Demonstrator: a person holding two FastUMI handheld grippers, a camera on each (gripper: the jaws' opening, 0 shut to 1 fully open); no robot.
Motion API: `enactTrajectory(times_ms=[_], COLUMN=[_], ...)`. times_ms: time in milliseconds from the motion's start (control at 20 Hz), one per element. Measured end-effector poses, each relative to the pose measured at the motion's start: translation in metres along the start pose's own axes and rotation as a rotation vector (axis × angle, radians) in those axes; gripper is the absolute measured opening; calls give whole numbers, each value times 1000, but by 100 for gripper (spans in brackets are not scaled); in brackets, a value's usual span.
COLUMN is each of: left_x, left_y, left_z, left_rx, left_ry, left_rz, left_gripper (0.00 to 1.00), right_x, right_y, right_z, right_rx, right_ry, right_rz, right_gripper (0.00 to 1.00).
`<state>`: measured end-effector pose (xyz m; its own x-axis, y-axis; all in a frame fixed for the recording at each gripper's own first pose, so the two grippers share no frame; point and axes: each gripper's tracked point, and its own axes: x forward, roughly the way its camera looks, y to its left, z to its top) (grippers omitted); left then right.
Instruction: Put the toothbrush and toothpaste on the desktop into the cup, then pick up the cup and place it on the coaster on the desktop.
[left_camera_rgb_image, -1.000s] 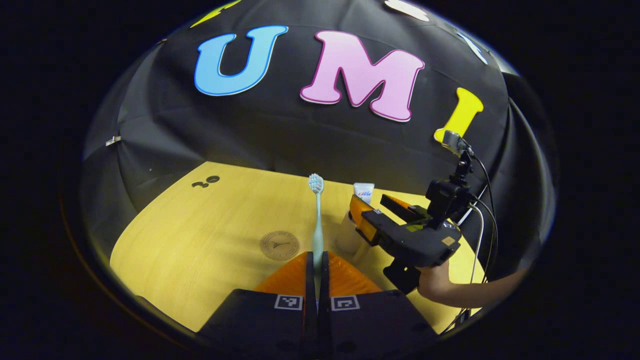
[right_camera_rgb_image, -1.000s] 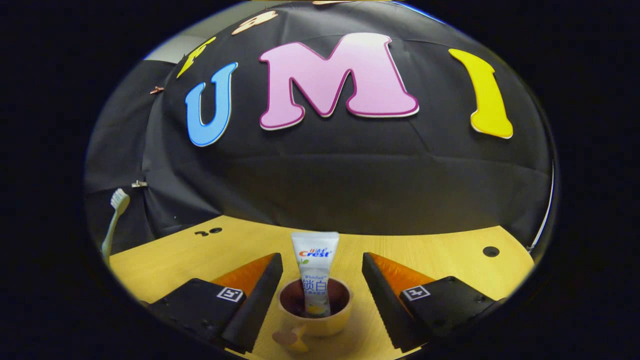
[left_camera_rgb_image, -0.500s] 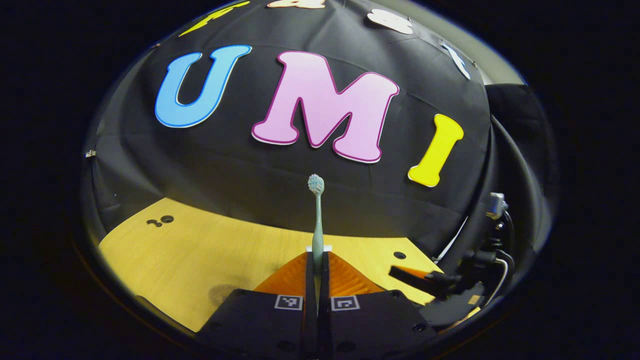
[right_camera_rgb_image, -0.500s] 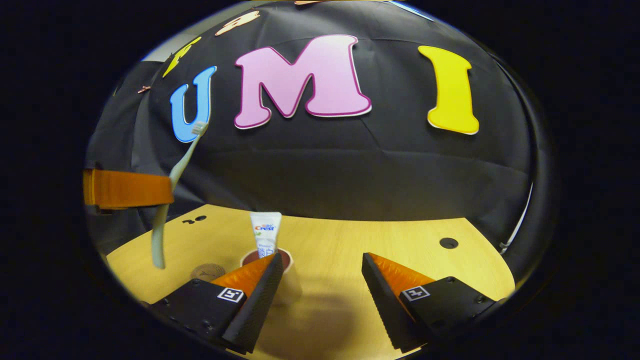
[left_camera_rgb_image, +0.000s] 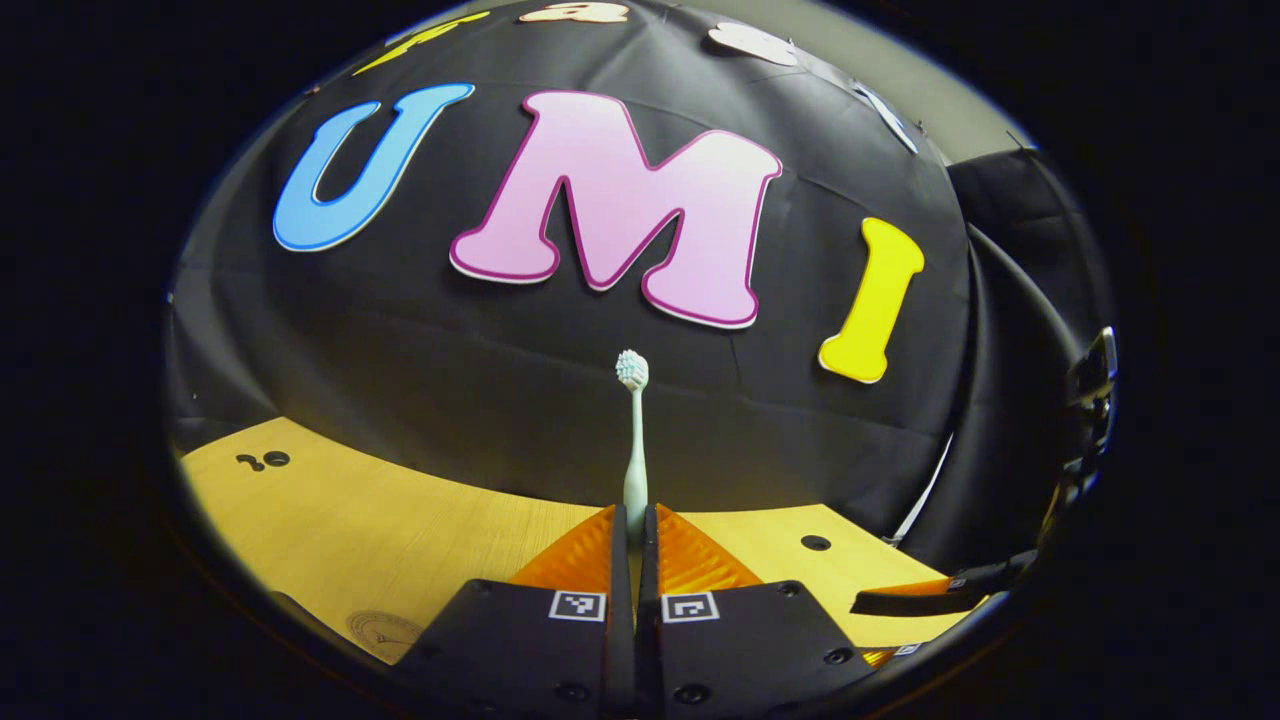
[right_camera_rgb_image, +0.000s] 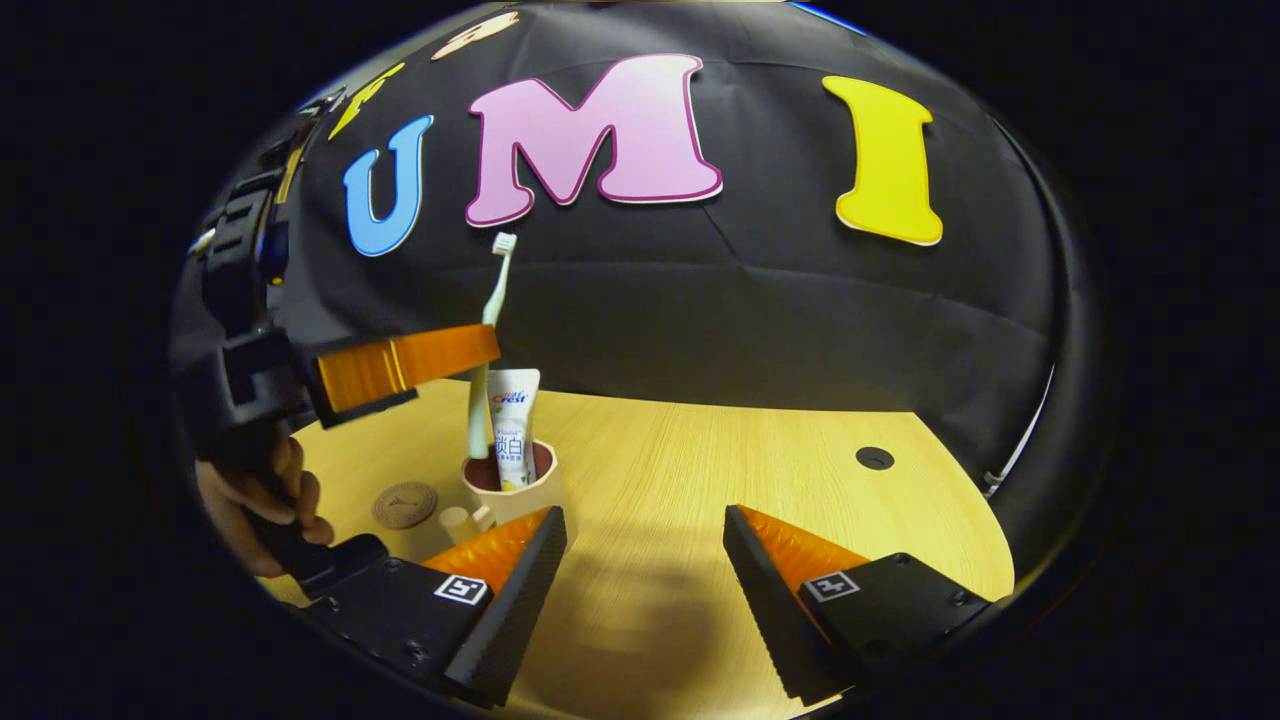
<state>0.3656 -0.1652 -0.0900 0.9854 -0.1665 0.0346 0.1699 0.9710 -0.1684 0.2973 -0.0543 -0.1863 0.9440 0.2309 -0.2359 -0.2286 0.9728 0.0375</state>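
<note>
I look across the pale wooden worktop (right_camera_rgb_image: 700, 470), the broadest thing before me, backed by the booth's black cloth wall (right_camera_rgb_image: 750, 320). In the right gripper view my left gripper (right_camera_rgb_image: 480, 345) reaches in from the left, a hand (right_camera_rgb_image: 262, 500) wrapped around its grip below. Its jaws are pressed together on the toothbrush (right_camera_rgb_image: 488, 340), which stands upright, bristles at the top, its lower end hanging over the cup's mouth; whether it touches the rim I cannot tell. The left gripper view shows the same pinch: my left gripper (left_camera_rgb_image: 634, 535) squeezes the toothbrush (left_camera_rgb_image: 634, 440) near the lower handle, head pointing up against the cloth.

My right gripper (right_camera_rgb_image: 645, 545) sits low over the worktop with its jaws spread wide and nothing between them, the cup just beyond its left finger. The cup (right_camera_rgb_image: 512, 495) stands on the worktop with its handle toward me, and the toothpaste (right_camera_rgb_image: 512, 425) is upright inside it. The round coaster (right_camera_rgb_image: 405, 504) lies flat just to the cup's left, apart from it.
</note>
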Motion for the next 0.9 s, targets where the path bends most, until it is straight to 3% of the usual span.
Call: enactTrajectory(times_ms=[650, 800, 900], left_x=[-4, -15, -25], left_y=[1, 7, 12], left_z=[-41, -53, -57], left_rx=[86, 86, 76], left_ry=[-48, -21, 0], left_rz=[35, 48, 50], left_gripper=[13, 26, 35], right_x=[8, 10, 10], right_y=[-3, -7, -6], right_z=[-23, -22, -19], right_rx=[10, 8, 10], right_ry=[30, 32, 27], right_rz=[-10, -22, -20], right_gripper=[98, 93, 98])
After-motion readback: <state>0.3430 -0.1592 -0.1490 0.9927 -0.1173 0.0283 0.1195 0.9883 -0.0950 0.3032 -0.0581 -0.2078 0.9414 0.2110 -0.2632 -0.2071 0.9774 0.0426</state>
